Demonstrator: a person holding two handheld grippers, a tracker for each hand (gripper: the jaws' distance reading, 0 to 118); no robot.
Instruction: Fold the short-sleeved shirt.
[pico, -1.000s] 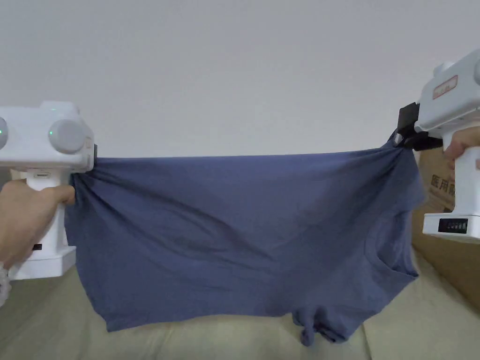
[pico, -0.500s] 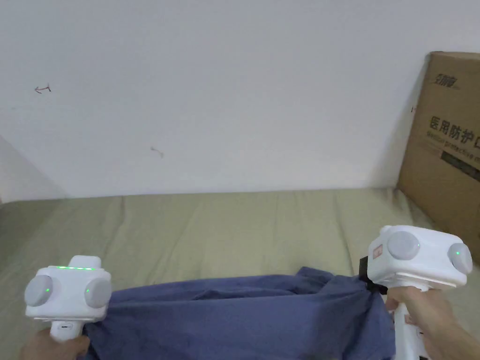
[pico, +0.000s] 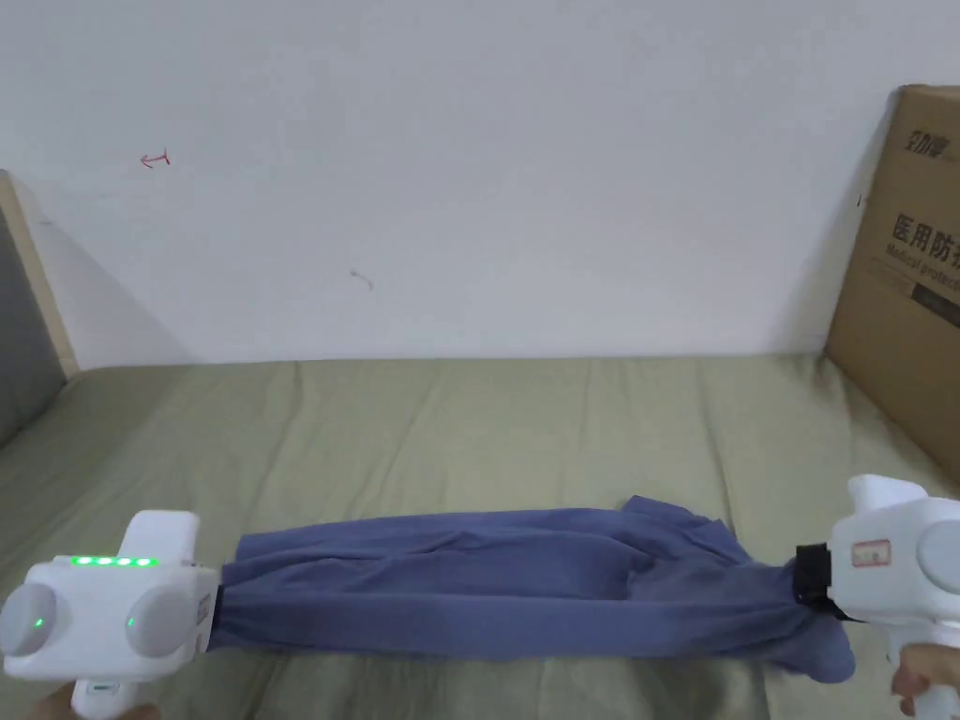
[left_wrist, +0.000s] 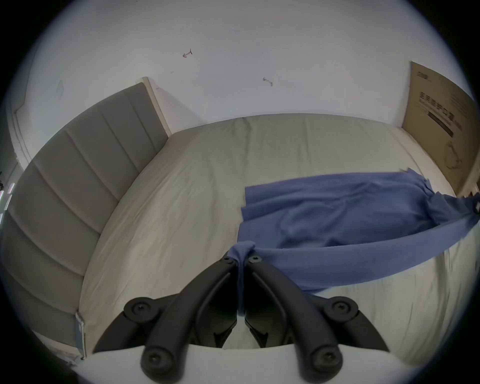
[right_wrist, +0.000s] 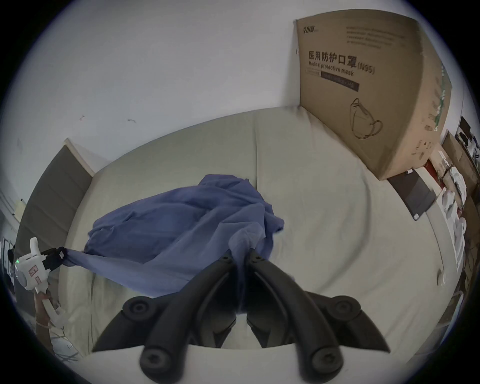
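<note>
Both my left gripper (left_wrist: 242, 259) & right gripper (right_wrist: 240, 256) clamp shirt (pico: 497, 591) edge taut over bed (pico: 525, 422); uneven lowering prob bunches the far side.

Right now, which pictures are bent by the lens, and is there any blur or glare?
Head view: straight lines, even soft light, no glare, the shirt sharp. Left gripper view: strong fisheye with dark corners, the bed edge curved. Right gripper view: the same fisheye, the cardboard box bowed, cloth slightly soft near the jaws.
</note>
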